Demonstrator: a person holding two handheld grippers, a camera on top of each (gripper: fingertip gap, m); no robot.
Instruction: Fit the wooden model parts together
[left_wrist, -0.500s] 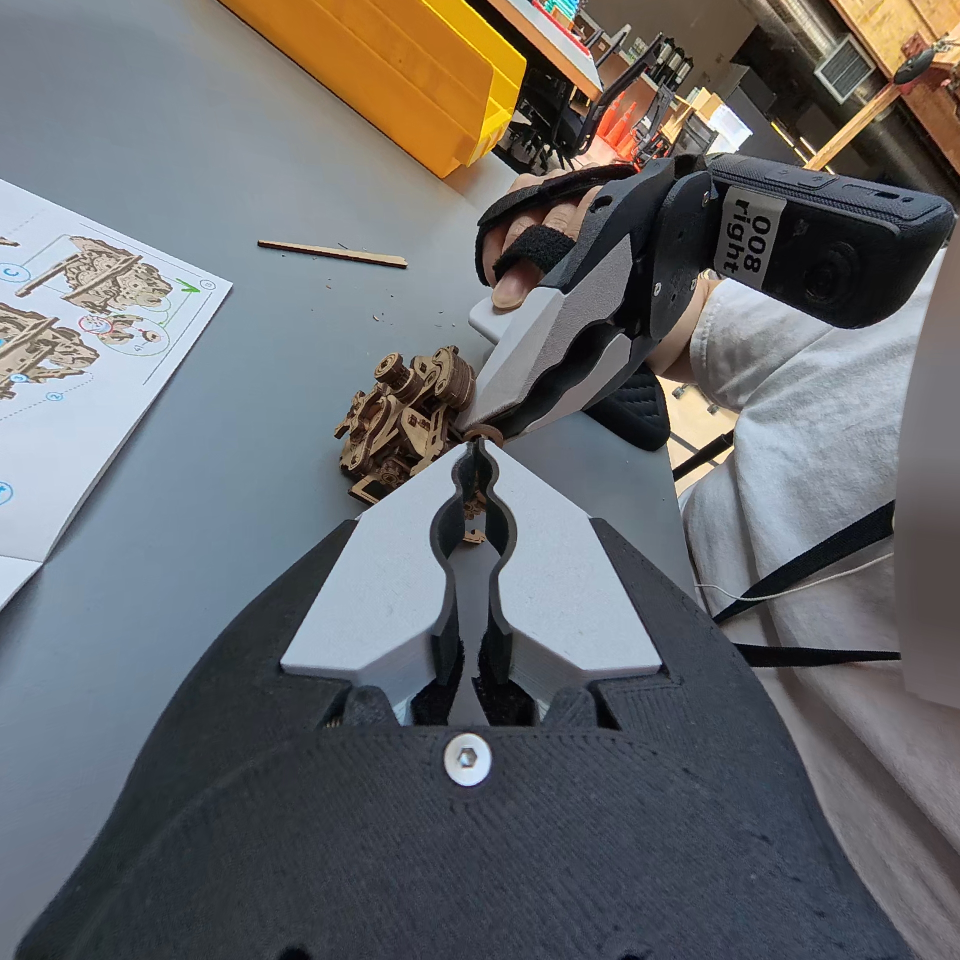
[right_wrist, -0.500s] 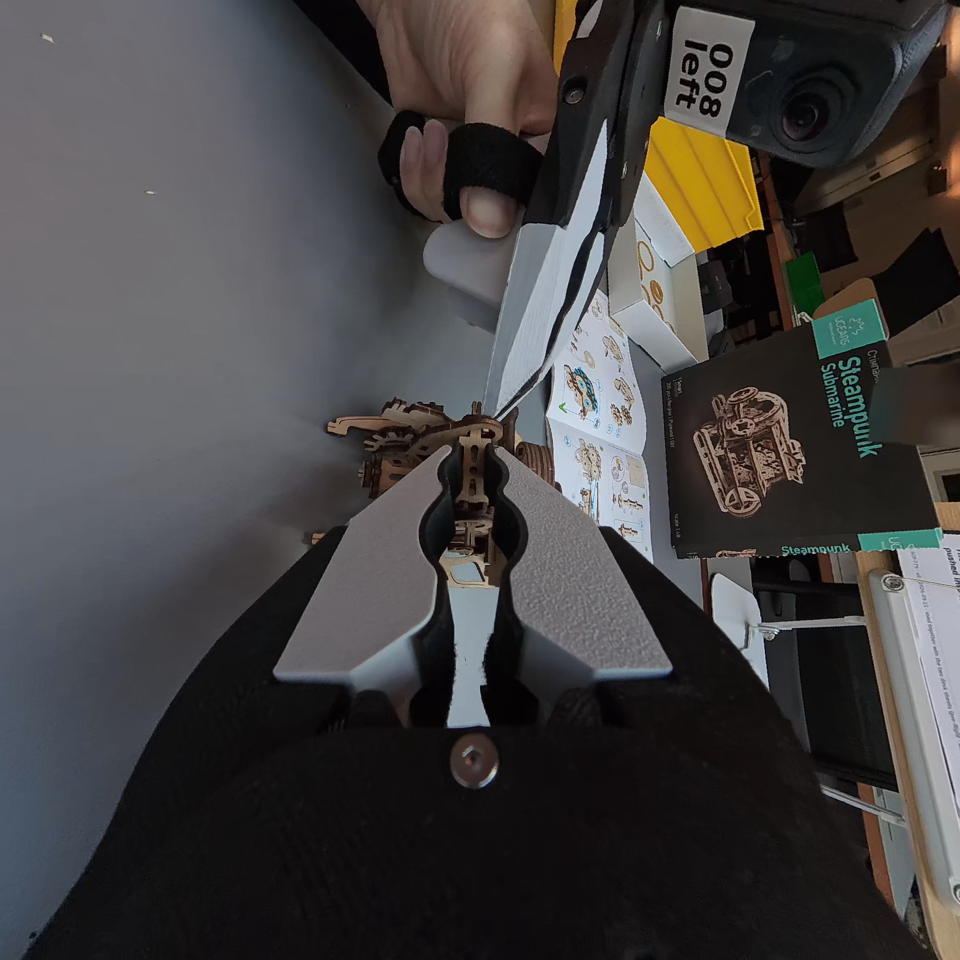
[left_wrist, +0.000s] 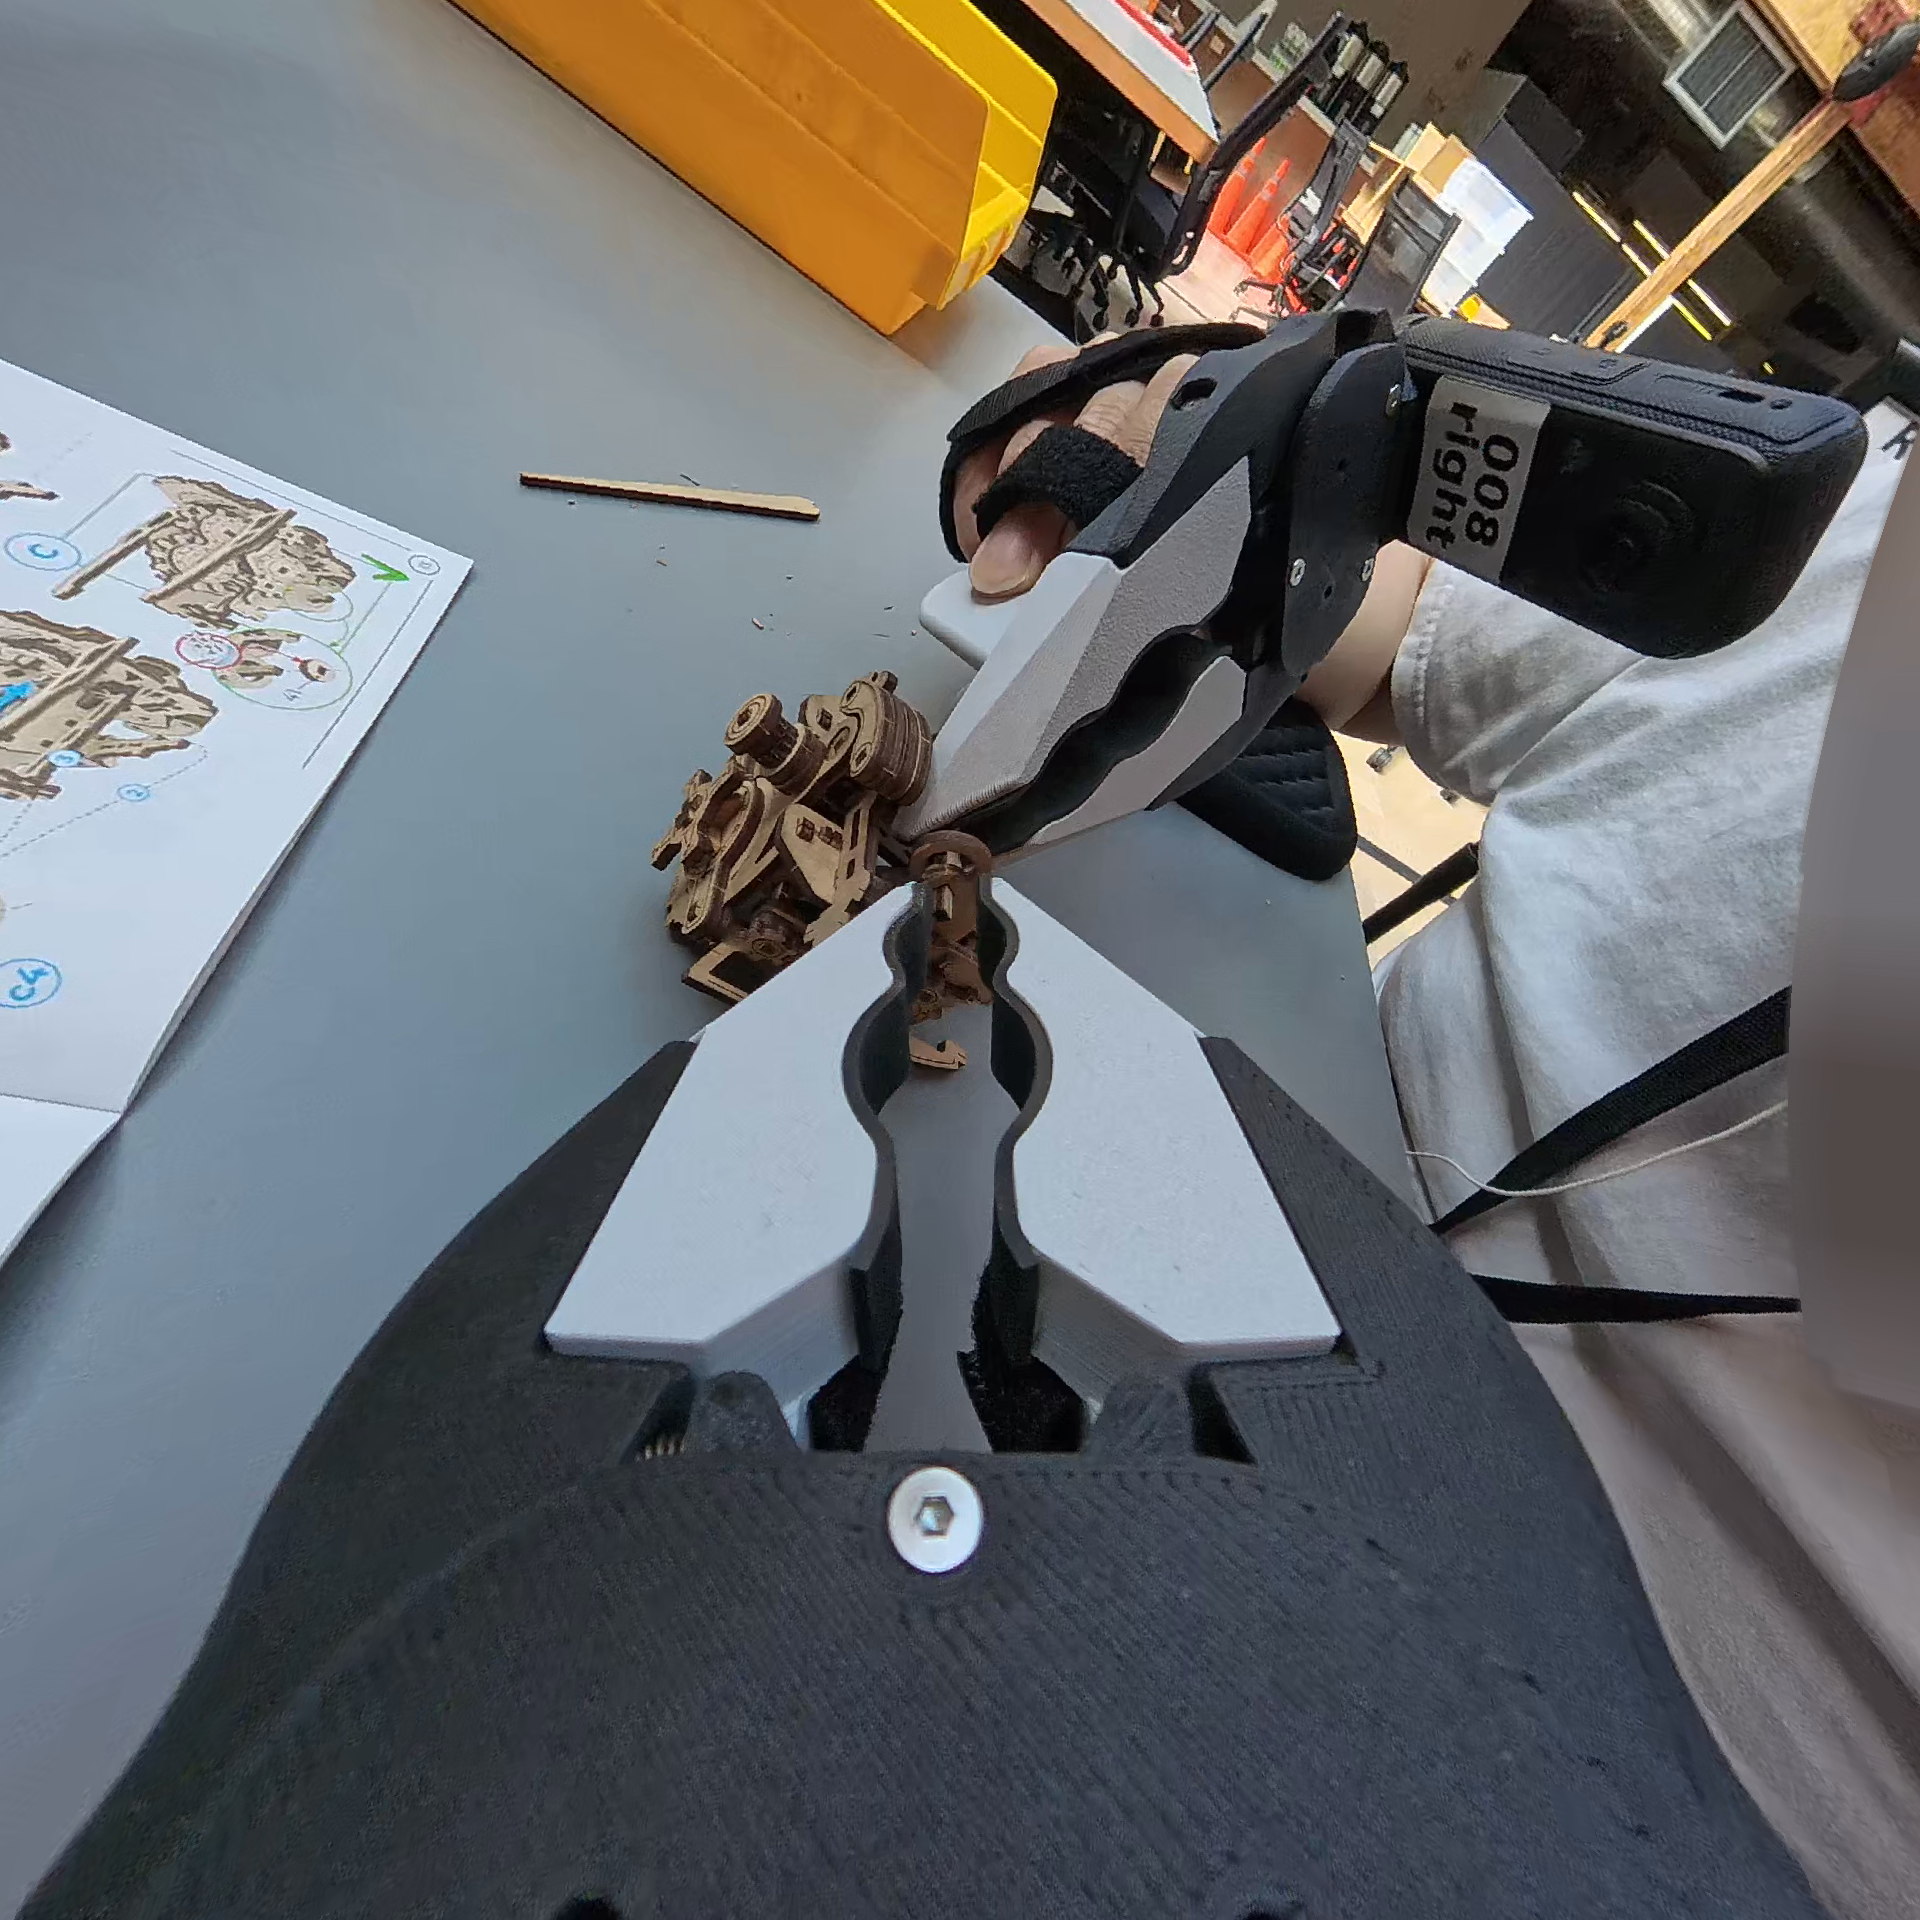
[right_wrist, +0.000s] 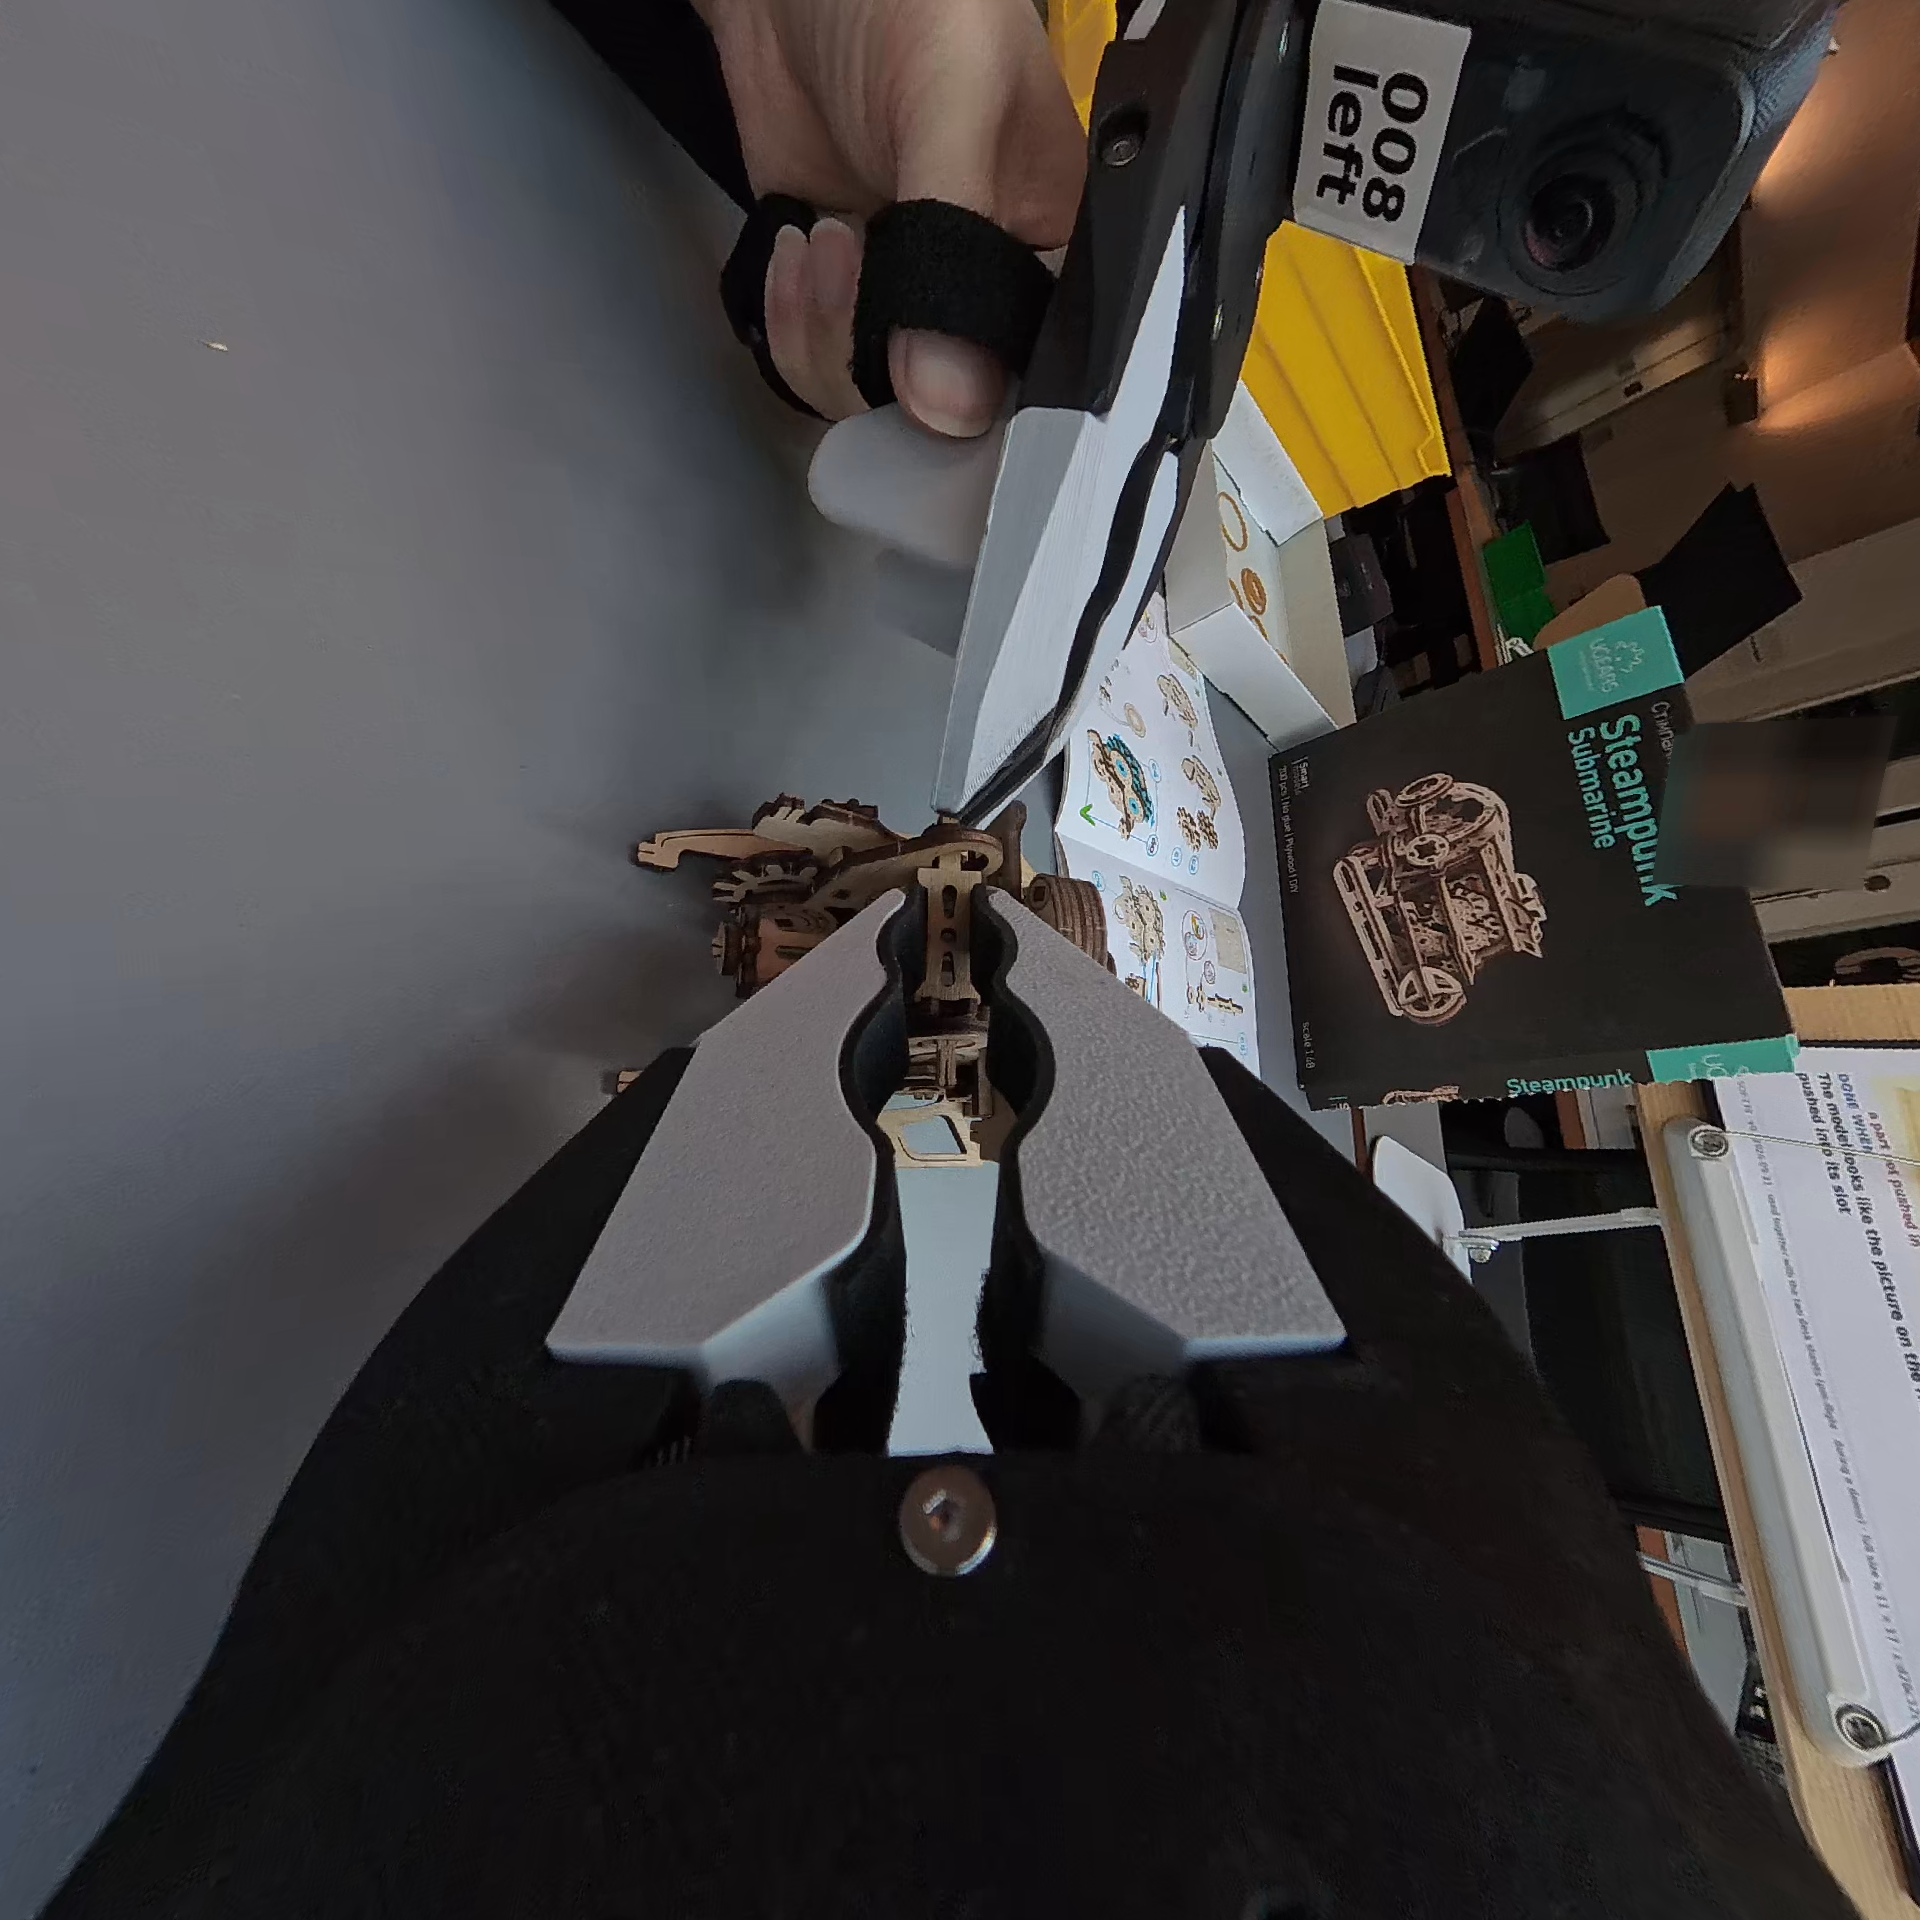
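The wooden model (left_wrist: 800, 831) stands on a grey table (left_wrist: 416, 312), near its edge on the person's side. In the left wrist view it is just above the centre, about 12 o'clock from the left gripper (left_wrist: 951, 904). The fingers of this gripper are narrow, with a small gap, and a thin wooden part (left_wrist: 940, 935) of the model stands between them; I cannot tell if they press it. The right gripper (left_wrist: 940, 821) comes in from 2 o'clock, and its tips are nearly closed at the top of the same part, on a small ring piece. In the right wrist view the right gripper (right_wrist: 951, 904) has its jaws narrow around a slim upright wooden piece (right_wrist: 948, 935), and the left gripper (right_wrist: 961, 805) descends from 12 o'clock to touch the model there.

The table surface is plain and matte, with small wood crumbs. An instruction sheet (left_wrist: 156, 675) lies at 9 o'clock, a thin wooden strip (left_wrist: 670, 494) at 11 o'clock, and a yellow bin (left_wrist: 831, 135) at 12 o'clock along the far edge. In the right wrist view a black product box (right_wrist: 1507, 883) stands at 3 o'clock, with a white box (right_wrist: 1257, 592) above it. The room behind is a workshop with desks, chairs, orange cones (left_wrist: 1242, 197) and wooden beams (left_wrist: 1725, 208).
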